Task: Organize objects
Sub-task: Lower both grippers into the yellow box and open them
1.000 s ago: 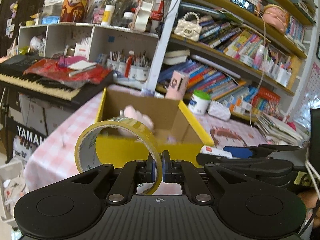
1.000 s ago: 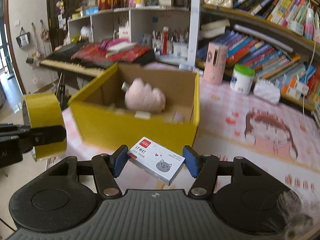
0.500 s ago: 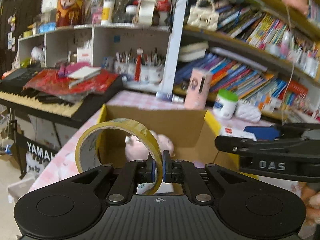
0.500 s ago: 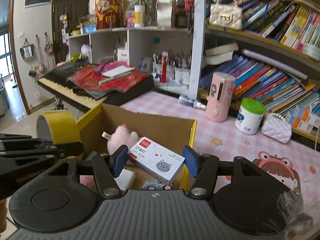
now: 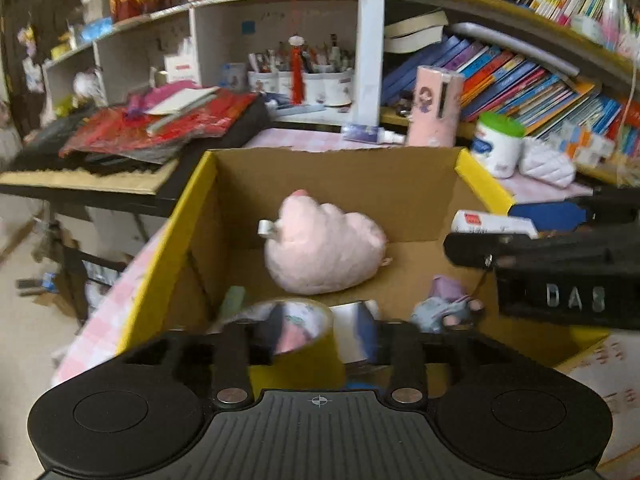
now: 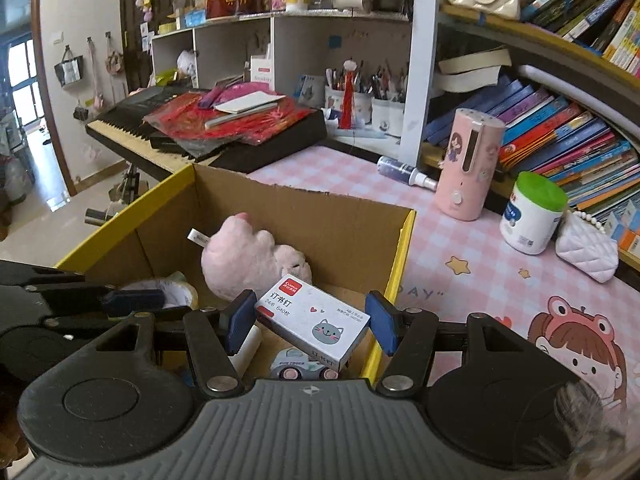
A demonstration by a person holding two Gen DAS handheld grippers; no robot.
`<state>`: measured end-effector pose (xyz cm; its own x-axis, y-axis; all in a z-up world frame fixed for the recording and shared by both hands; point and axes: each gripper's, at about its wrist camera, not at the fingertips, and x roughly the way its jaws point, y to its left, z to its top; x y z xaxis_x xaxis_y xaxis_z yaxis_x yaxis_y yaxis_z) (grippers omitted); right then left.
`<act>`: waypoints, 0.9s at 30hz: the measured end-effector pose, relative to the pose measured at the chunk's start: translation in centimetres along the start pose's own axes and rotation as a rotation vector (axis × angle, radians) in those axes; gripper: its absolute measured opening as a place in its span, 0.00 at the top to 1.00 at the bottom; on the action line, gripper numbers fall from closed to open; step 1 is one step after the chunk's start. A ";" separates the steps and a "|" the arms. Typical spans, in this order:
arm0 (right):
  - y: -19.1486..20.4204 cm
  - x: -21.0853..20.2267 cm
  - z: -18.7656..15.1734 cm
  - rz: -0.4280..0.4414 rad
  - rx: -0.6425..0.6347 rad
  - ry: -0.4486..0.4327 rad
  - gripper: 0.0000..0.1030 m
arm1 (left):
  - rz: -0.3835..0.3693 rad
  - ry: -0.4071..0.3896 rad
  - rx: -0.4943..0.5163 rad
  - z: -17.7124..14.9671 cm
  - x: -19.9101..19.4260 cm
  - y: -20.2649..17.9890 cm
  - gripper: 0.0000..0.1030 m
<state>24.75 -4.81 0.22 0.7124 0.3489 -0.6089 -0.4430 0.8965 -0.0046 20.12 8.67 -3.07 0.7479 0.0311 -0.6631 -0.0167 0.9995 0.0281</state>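
Between my right fingers [image 6: 312, 326], a white staple box [image 6: 316, 322] sits clamped, held over the near right corner of the carton [image 6: 402, 248]. My left fingers [image 5: 316, 336] are spread apart, with the tape roll [image 5: 298, 332] loose between them, low inside the carton. Beyond lie a toy car [image 6: 302, 366], a pink plush [image 5: 324, 254], then the checked table [image 6: 472, 256].

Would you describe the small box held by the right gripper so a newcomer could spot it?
Find the yellow-rimmed cardboard box on the pink checked table. Over its near right corner, the right gripper clamps a small white staple box, unlike the pink plush inside, marked by a red label and grey cat face.
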 end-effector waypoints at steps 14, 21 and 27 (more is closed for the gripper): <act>1.6 4.2 0.6 0.037 -0.117 0.079 0.44 | 0.114 -0.090 -0.009 -1.2 -3.7 0.9 0.21; 2.0 4.2 0.6 0.017 -0.139 0.102 0.34 | 0.116 -0.115 0.006 -1.6 -4.8 1.2 0.21; 2.2 1.3 0.2 -0.013 -0.074 0.026 0.29 | 0.085 -0.146 0.013 -2.0 -6.3 1.2 0.17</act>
<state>24.86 -2.31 -0.42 0.7045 0.3293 -0.6287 -0.4736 0.8779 -0.0709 14.07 9.70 -0.40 0.8325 0.1128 -0.5424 -0.0758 0.9930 0.0901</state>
